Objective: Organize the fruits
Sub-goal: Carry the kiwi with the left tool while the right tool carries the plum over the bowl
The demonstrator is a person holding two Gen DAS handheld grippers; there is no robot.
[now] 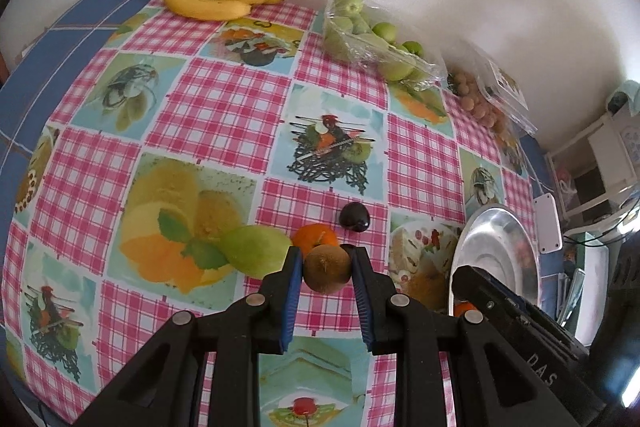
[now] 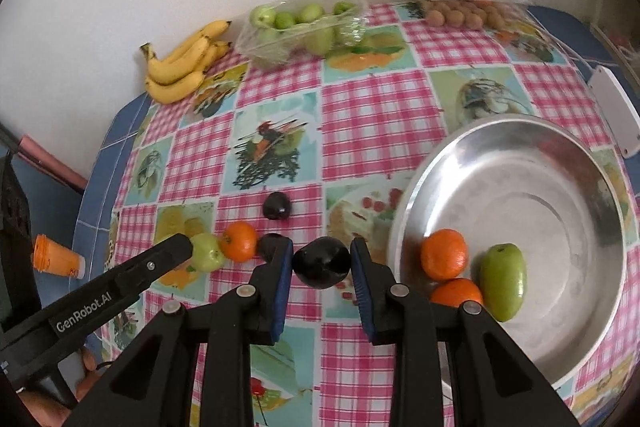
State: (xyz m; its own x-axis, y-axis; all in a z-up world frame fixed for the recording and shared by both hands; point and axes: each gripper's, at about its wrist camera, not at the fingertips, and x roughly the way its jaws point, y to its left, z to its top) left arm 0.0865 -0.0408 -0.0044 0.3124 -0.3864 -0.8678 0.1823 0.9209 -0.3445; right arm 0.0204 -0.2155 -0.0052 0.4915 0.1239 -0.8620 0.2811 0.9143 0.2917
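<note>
Gripping a dark plum point(image 2: 322, 263), the right tool point(image 2: 322, 265) has the steel bowl point(image 2: 520, 163) near at two o'clock, while the left tool point(image 1: 326, 267), clenched on a kiwi point(image 1: 327, 269), sits farther off.

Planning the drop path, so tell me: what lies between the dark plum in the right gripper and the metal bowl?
Nothing but bare tablecloth, seen in the right wrist view, separates the plum from the bowl rim.
</note>
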